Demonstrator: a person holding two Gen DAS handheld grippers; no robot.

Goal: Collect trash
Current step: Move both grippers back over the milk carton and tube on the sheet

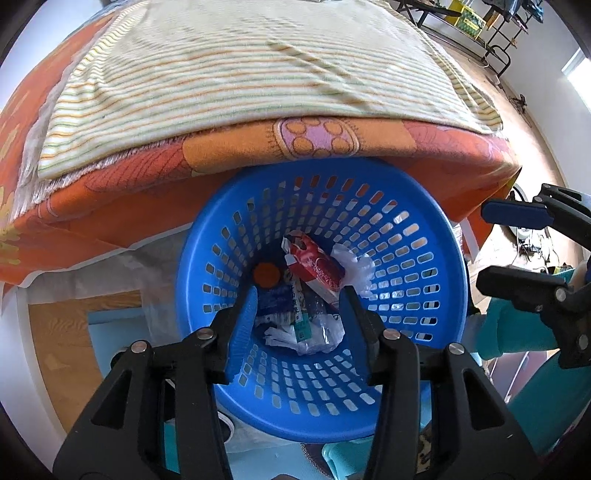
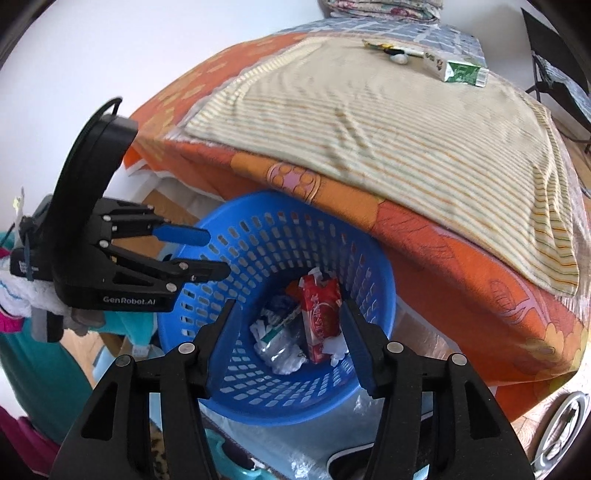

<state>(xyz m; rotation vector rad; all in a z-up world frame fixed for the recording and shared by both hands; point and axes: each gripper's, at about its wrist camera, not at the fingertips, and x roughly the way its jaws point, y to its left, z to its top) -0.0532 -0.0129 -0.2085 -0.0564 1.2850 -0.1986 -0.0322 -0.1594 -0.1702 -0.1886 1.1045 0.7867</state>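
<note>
A round blue perforated basket (image 1: 424, 236) (image 2: 258, 236) stands on the floor against the bed. Inside lie a red carton (image 1: 317, 266) (image 2: 321, 317), a plastic bottle with an orange cap (image 1: 266, 275), crumpled white plastic (image 1: 354, 269) and other wrappers. My left gripper (image 1: 299, 306) is open and empty above the basket's mouth; it also shows in the right wrist view (image 2: 210, 254). My right gripper (image 2: 288, 314) is open and empty over the basket; it also shows in the left wrist view (image 1: 509, 247). A green and white carton (image 2: 461, 72) and a small wrapper (image 2: 391, 50) lie on the bed's far side.
The bed carries an orange patterned sheet (image 1: 229, 151) (image 2: 443, 236) and a striped cream blanket (image 1: 240, 74) (image 2: 406, 122). Folded bedding (image 2: 380, 9) lies at the head. A metal rack (image 1: 476, 26) stands at the far right. Teal cloth (image 2: 44, 354) and clutter lie on the floor by the basket.
</note>
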